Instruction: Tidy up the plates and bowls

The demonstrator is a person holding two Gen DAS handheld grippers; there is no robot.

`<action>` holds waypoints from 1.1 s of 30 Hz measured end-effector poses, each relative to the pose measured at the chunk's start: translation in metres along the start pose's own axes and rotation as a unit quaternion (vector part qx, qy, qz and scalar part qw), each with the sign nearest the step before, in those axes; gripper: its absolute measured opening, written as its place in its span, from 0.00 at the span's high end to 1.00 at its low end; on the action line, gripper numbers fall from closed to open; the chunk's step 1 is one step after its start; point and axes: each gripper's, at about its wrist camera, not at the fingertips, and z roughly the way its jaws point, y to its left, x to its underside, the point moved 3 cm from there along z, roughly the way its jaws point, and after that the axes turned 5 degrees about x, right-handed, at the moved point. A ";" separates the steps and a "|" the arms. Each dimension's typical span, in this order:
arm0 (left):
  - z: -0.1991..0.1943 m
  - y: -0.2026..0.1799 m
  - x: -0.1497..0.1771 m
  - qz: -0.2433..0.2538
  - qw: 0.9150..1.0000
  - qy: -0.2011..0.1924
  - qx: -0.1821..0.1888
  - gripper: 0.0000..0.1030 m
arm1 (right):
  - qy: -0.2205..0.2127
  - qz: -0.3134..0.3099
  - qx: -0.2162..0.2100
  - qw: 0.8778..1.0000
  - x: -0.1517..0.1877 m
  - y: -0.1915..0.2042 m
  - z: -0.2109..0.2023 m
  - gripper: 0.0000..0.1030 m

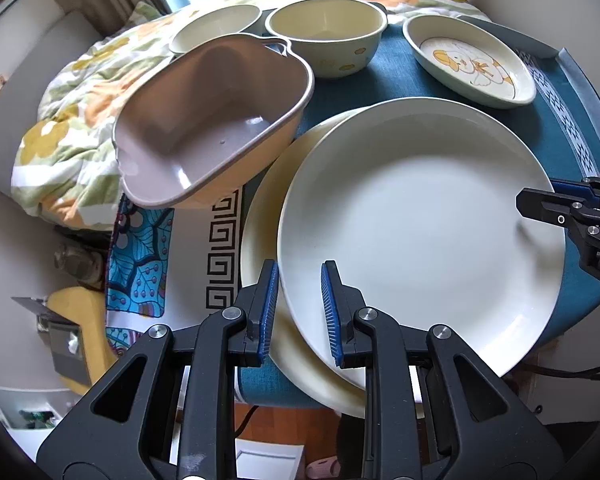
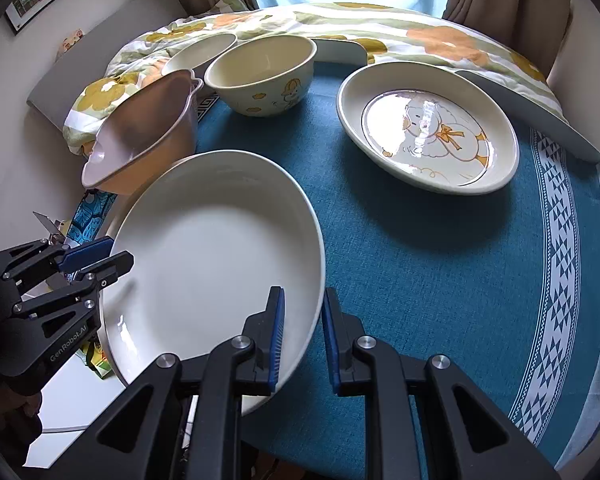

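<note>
2 grippers clamp 1 white plate [image 1: 412, 232] at opposite rims.

Left wrist view: your left gripper [image 1: 299, 312] grips the near rim; the plate overlaps a cream plate [image 1: 260, 232] below, offset right.

Right wrist view: your right gripper [image 2: 303, 336] pinches the plate's right edge; shifting left should align them.

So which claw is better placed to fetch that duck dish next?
Probably the right claw: the duck dish lies on its side of the white plate, with bare cloth between. The left claw sits by the pink bowl. Both grip the plate now.
</note>
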 end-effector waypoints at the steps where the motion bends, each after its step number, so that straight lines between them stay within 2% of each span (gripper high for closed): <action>1: 0.000 0.001 0.000 0.001 1.000 0.000 -0.003 0.81 | 0.000 -0.004 0.002 1.000 -0.001 0.001 0.000 0.83; 6: -0.004 0.011 0.001 -0.003 1.000 -0.006 -0.015 0.81 | -0.001 -0.015 0.011 1.000 -0.003 0.004 0.002 0.83; 8: -0.003 0.013 0.000 -0.009 1.000 -0.006 -0.004 0.81 | -0.002 -0.015 0.012 1.000 -0.003 0.004 0.002 0.83; 12: -0.003 0.012 0.001 -0.005 1.000 -0.006 -0.011 0.81 | -0.005 -0.015 0.013 1.000 -0.002 0.004 0.002 0.83; 19: -0.007 0.016 -0.001 -0.015 1.000 -0.004 0.001 0.81 | -0.005 -0.008 0.009 1.000 -0.002 0.003 0.001 0.83; 25: -0.059 0.017 -0.016 -0.027 0.997 -0.065 0.011 0.81 | -0.036 0.008 0.007 0.999 -0.007 0.000 -0.027 0.82; 26: -0.069 0.016 -0.020 -0.028 0.996 -0.079 0.016 0.81 | -0.046 0.007 0.006 0.999 -0.009 -0.001 -0.035 0.71; 27: -0.079 0.016 -0.024 -0.028 0.995 -0.095 0.023 0.81 | -0.061 0.007 0.004 0.998 -0.010 -0.002 -0.043 0.45; 28: -0.089 0.016 -0.029 -0.027 0.993 -0.111 0.032 0.80 | -0.080 0.011 0.003 0.997 -0.012 -0.004 -0.053 0.29; 29: -0.097 0.015 -0.034 -0.026 0.991 -0.122 0.041 0.79 | -0.100 0.017 0.004 0.995 -0.014 -0.007 -0.063 0.07; 31: -0.107 0.012 -0.045 -0.019 0.989 -0.135 0.056 0.64 | -0.130 0.034 0.008 0.991 -0.017 -0.014 -0.081 0.06; 32: -0.111 0.011 -0.051 -0.016 0.988 -0.143 0.061 0.31 | -0.140 0.042 0.011 0.989 -0.019 -0.018 -0.088 0.06; 33: -0.116 0.010 -0.055 -0.016 0.985 -0.160 0.061 0.05 | -0.149 0.050 0.014 0.987 -0.019 -0.022 -0.094 0.06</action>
